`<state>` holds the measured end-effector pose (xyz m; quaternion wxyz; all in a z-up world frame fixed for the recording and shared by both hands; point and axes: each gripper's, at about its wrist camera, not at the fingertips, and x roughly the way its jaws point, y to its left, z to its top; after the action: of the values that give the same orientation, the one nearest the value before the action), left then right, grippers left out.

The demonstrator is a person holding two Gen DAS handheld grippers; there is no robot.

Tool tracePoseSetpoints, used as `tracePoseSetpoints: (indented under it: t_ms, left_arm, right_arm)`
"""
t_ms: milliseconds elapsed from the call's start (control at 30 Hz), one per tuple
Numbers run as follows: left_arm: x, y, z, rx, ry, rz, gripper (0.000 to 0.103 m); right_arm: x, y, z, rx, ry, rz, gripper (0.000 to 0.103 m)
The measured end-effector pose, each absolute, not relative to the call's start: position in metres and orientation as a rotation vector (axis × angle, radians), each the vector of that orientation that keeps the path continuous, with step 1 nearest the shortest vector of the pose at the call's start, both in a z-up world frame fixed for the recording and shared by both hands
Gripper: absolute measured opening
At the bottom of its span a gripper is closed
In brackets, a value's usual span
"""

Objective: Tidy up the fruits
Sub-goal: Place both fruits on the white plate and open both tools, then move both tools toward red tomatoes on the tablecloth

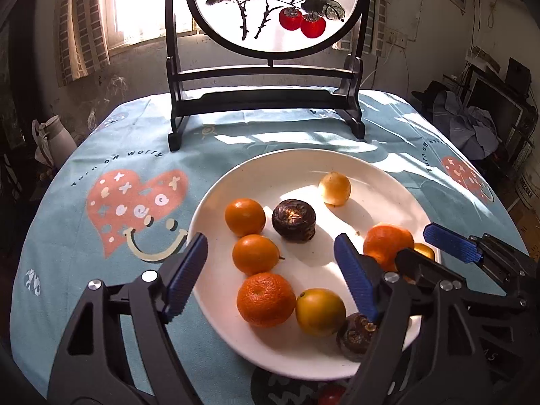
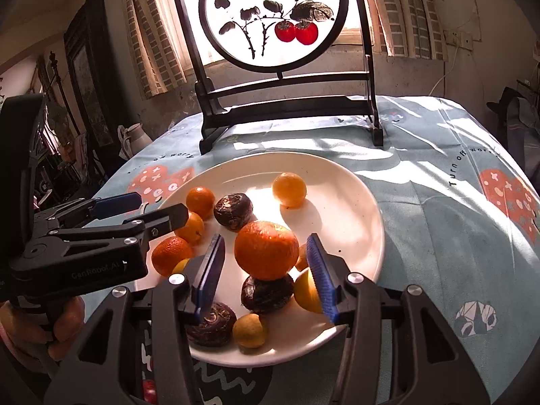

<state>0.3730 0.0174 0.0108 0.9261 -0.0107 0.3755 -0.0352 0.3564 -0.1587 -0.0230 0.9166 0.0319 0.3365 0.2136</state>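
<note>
Both grippers hover over the white plate (image 1: 236, 182), which sits on the table under a blue cloth (image 1: 84, 253), with all the fruit on it. The right gripper (image 2: 266, 270) has its jaws spread wide, straddling the big mandarin (image 2: 266, 249) at frame centre, blue pads either side and clear of the skin as far as I can judge. Looks like a pick is being lined up: the next move calls for closing gently on that mandarin, which seems perched on a dark brown fruit (image 2: 266, 293) and could roll.

The left gripper (image 1: 270, 273) is released too, jaws apart over the lower-left fruit: three oranges (image 1: 245, 216) in a row, a yellow fruit (image 1: 320, 312) beside the nearest. Nothing is held by either.

Another yellow one (image 2: 289, 189) sits alone at the plate's far side.

Writing: the cloth reads "Turn off worry" near the pink heart (image 1: 135, 209); the left gripper's body, in the right view, says "GenRobot AI". The painted screen (image 2: 273, 23) behind shows red persimmons and brushed characters, too small to read.
</note>
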Motion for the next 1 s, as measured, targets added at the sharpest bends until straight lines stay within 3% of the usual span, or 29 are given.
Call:
tracePoseSetpoints:
  t_ms: [233, 433, 833, 1000]
  left_arm:
    - [0.309, 0.034, 0.02, -0.09, 0.704, -0.014, 0.099]
    - [0.269, 0.061, -0.017, -0.228, 0.807, -0.013, 0.099]
    - [0.25, 0.056, -0.013, -0.155, 0.771, 0.022, 0.099]
    - [0.247, 0.049, -0.01, -0.107, 0.752, 0.02, 0.099]
  right_arm:
    - [0.301, -0.164, -0.012, 0.024, 0.623, 0.442, 0.052]
    - [0.269, -0.17, -0.041, 0.029, 0.75, 0.444, 0.052]
    - [0.252, -0.161, -0.068, -0.134, 0.926, 0.383, 0.053]
    - [0.245, -0.158, -0.066, -0.158, 0.917, 0.403, 0.053]
